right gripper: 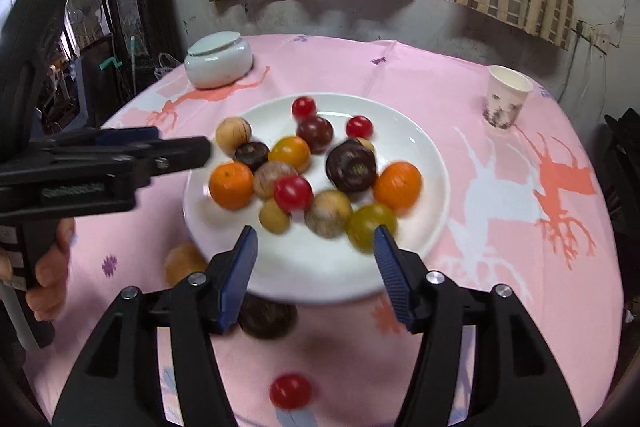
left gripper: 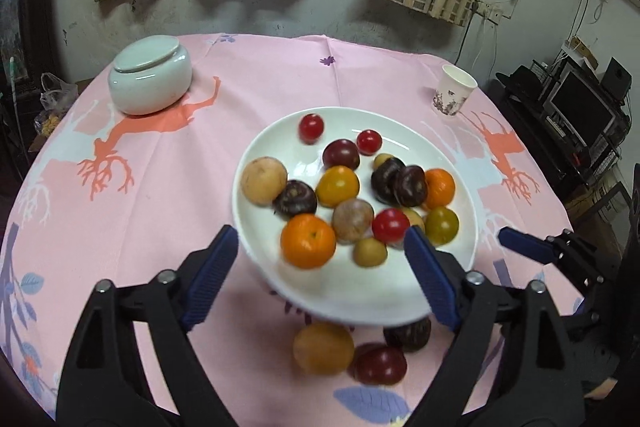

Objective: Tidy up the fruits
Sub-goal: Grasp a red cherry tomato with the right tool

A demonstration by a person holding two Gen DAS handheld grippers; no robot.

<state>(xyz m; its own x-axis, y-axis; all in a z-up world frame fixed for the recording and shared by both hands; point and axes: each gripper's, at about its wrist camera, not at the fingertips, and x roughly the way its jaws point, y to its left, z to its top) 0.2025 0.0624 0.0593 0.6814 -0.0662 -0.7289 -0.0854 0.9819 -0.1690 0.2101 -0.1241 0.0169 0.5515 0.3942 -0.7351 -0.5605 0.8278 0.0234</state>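
Observation:
A white plate [left gripper: 360, 291] [right gripper: 304, 267] in the middle of the pink table holds several small fruits: oranges [left gripper: 308, 241], red tomatoes [left gripper: 390, 225], dark purple fruits [left gripper: 408, 185] and tan ones [left gripper: 263, 180]. Loose on the cloth near the plate's front edge lie a tan fruit [left gripper: 323, 347], a dark red one [left gripper: 380, 365] and a dark purple one [right gripper: 266, 319]; a red tomato [right gripper: 291, 391] lies closer to me. My left gripper [left gripper: 320, 259] is open and empty over the plate's near rim. My right gripper [right gripper: 316, 255] is open and empty over the plate's front edge.
A pale lidded ceramic jar [left gripper: 150, 79] [right gripper: 218, 61] stands at the back left. A paper cup [left gripper: 454, 95] [right gripper: 505, 97] stands at the back right. Checked curtains and a wall lie behind the table. Dark furniture stands at both sides.

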